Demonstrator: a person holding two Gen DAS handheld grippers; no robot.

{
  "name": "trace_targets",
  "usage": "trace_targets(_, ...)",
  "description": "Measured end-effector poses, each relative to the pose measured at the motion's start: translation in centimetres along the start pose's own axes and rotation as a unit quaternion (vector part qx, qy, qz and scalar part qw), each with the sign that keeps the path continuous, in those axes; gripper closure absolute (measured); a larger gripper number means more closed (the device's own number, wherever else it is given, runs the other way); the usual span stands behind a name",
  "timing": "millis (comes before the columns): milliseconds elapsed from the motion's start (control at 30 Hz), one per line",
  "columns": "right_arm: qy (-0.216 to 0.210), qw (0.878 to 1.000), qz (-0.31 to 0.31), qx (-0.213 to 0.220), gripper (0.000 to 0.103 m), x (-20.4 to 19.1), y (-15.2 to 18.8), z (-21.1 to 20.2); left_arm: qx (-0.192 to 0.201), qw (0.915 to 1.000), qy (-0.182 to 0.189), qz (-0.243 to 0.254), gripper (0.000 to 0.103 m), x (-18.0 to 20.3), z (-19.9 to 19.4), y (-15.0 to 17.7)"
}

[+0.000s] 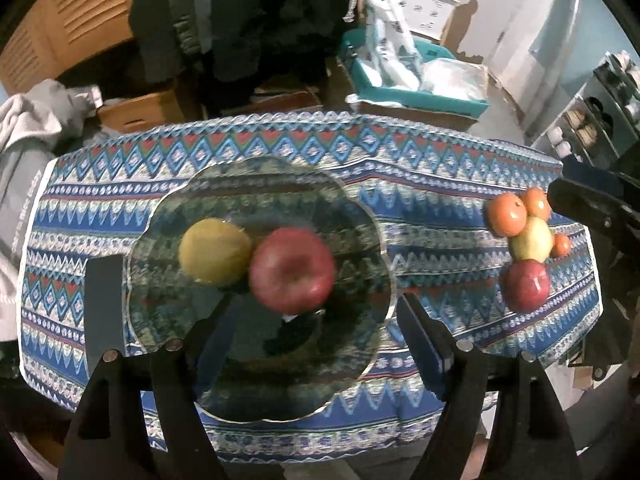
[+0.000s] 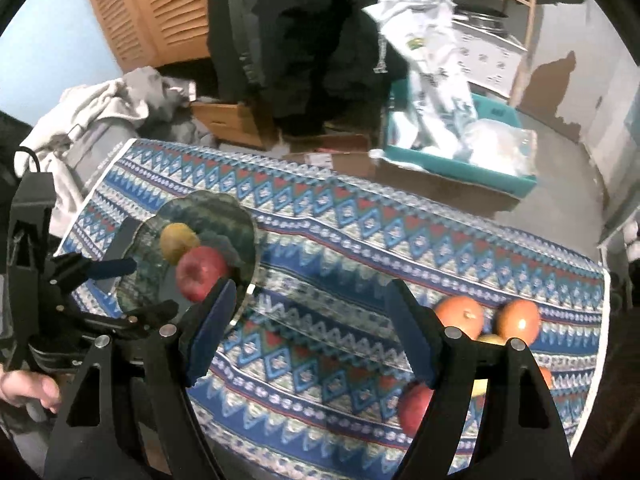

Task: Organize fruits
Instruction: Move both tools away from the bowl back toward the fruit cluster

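A scalloped glass plate (image 1: 280, 184) (image 2: 224, 216) lies on the patterned tablecloth (image 1: 440, 200). On the plate a yellow fruit (image 1: 214, 250) (image 2: 178, 240) touches a red apple (image 1: 294, 270) (image 2: 200, 272). My left gripper (image 1: 320, 336) (image 2: 154, 285) hovers over the plate's near side, open, its pads clear of the apple. Right of the plate is a cluster of fruit: two oranges (image 1: 507, 215) (image 2: 460, 314), a yellow-green apple (image 1: 532, 240), a small orange (image 1: 562, 245) and a second red apple (image 1: 526, 285) (image 2: 414, 408). My right gripper (image 2: 312, 332) (image 1: 592, 216) is open and empty above the cloth between plate and cluster.
Beyond the table's far edge stand a teal bin (image 1: 420, 80) with plastic bags, cardboard boxes (image 1: 136, 114) and dark hanging clothes. A grey garment (image 1: 32, 128) is heaped at the table's left end. A hand (image 2: 24, 388) holds the left gripper. Shelves (image 1: 600, 112) stand at the right.
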State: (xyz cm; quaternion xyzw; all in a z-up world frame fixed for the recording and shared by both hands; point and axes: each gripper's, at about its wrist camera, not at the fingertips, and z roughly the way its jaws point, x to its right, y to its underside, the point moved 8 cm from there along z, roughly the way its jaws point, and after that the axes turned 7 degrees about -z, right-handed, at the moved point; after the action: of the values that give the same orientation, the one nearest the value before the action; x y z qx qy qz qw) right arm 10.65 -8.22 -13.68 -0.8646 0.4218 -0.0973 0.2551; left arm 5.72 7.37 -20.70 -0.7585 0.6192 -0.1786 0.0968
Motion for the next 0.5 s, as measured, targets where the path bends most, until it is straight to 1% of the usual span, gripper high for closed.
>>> trace_targets(167, 0.019, 1.0, 0.012, 0.002, 0.025, 2.6, 1.4, -1.4, 0.006, 0.9997, 0.005, 0.023, 0.022, 2.7, -0.4, -0.2)
trace_targets(300, 0.029, 0.999, 0.025, 0.003, 0.025, 4.9, 2.7, -2.5, 0.011, 0.9991, 0.004, 0.04, 0.017, 4.8, -0.6, -0.4)
trace_targets(500, 0.053, 0.998, 0.036, 0.003, 0.025, 7.9, 4.4, -3.9, 0.012, 0.9982, 0.016, 0.057, 0.017, 7.9, -0.6, -0.5)
